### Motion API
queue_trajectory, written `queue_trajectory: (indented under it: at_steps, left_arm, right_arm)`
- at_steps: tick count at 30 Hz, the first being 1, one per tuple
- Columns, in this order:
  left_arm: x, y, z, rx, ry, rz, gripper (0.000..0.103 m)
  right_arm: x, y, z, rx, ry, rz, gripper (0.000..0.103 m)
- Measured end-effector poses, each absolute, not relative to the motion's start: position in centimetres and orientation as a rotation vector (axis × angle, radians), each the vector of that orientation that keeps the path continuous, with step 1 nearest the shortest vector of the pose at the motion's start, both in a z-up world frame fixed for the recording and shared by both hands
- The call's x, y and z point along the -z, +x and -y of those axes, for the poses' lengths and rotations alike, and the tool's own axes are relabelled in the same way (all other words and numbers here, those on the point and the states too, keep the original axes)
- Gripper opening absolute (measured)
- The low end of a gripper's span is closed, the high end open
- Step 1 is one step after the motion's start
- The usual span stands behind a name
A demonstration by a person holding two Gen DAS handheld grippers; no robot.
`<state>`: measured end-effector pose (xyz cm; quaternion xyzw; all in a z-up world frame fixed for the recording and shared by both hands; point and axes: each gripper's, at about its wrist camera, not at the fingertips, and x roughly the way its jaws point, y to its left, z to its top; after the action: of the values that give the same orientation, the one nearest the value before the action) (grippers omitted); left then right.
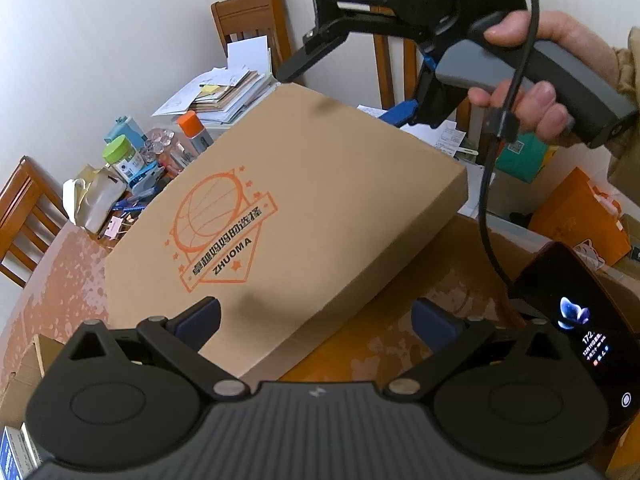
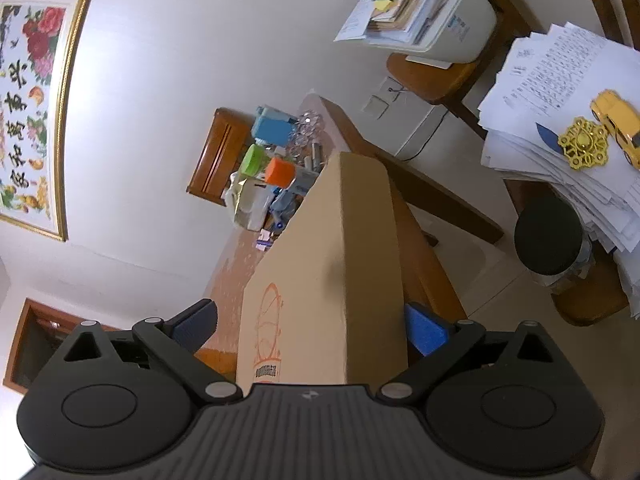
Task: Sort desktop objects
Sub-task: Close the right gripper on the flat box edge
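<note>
— Where's the box right now?

— The flat tan cardboard box with the orange basketball print [image 1: 304,208] lies across the middle of the brown wooden table [image 1: 60,280], its far end tipped up off the top, its near corner down by my left gripper [image 1: 316,322]. The long axis runs from that near corner away toward the far edge, where the clutter of bottles and clips [image 1: 136,164] sits in the far left corner.

— And your tongs?

— The left gripper is spread wide and empty, both pads clear of the cardboard, the box corner just ahead of the gap. The right gripper [image 2: 310,330] is also spread as wide as it goes, straddling the raised far end: the box edge stands between its fingers. The blue pad [image 2: 424,330] on one side sits just beside the cardboard, maybe touching; the other pad stands apart. I'd call that not clamped.

— So which hand takes it?

— The right, I reckon; it already has the thin edge in its gap and only needs to close across the thickness. The left is nearer the low corner and could steady it. The risk is the box slipping flat again before the pads bite.

— Anything near it?

— A dark phone with a lit screen [image 1: 580,320] at the table's near right edge, well clear.
</note>
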<state>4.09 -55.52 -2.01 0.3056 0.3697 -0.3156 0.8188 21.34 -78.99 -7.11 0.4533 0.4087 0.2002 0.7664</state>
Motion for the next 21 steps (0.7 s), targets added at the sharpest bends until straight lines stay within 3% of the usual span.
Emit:
queue_trajectory:
  at_steps: [11,21]
  left_arm:
    - [2.7,3.7,56.2,0.649,0.698,-0.724,0.101]
    - [3.6,2.7,57.6,0.618,0.808,-0.56,0.101]
  right_arm:
    - [4.2,20.5,78.5,-0.454,0.949,-0.858,0.103]
    - [3.5,20.6,77.7,-0.467,0.939,-0.861,0.103]
